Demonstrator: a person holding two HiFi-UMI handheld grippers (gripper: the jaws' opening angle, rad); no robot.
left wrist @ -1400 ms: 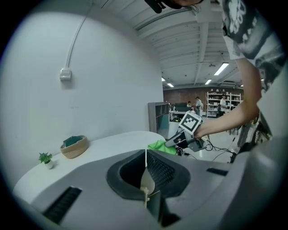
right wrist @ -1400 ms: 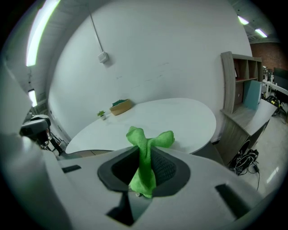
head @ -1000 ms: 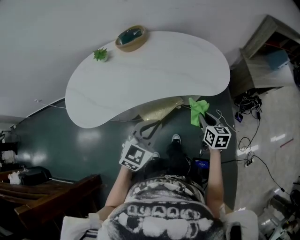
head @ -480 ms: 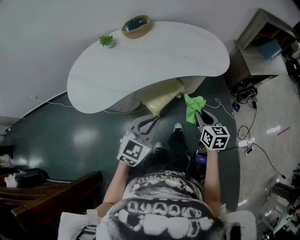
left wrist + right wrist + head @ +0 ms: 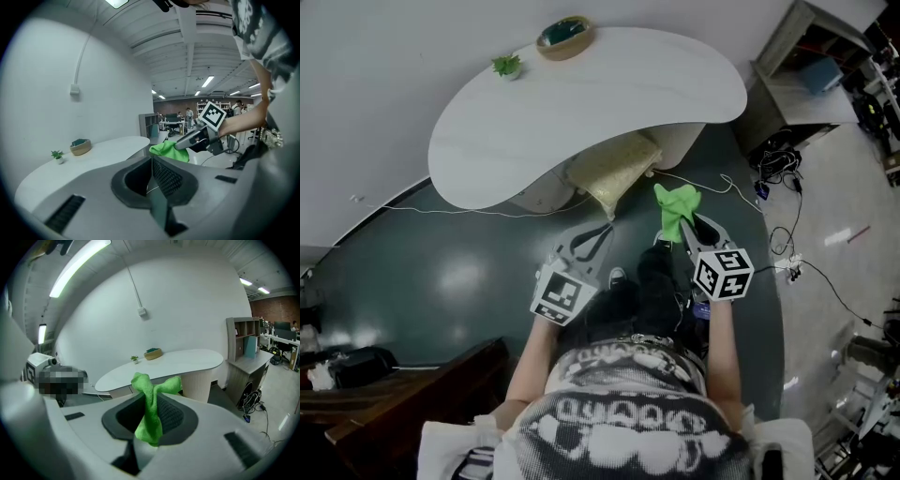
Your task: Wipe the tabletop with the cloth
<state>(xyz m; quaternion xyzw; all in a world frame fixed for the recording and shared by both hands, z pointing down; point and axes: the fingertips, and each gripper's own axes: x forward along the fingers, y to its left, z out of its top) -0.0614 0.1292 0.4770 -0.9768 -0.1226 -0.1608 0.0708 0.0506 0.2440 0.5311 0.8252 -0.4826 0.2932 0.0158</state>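
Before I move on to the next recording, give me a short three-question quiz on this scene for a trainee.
1. Which gripper holds the cloth? A left, B right, C neither.
2. Fill in: near the bowl on the table stands a small ___.
3. True or false: the cloth is lying on the table.
Key: 1 B, the right gripper; 2 plant; 3 false.
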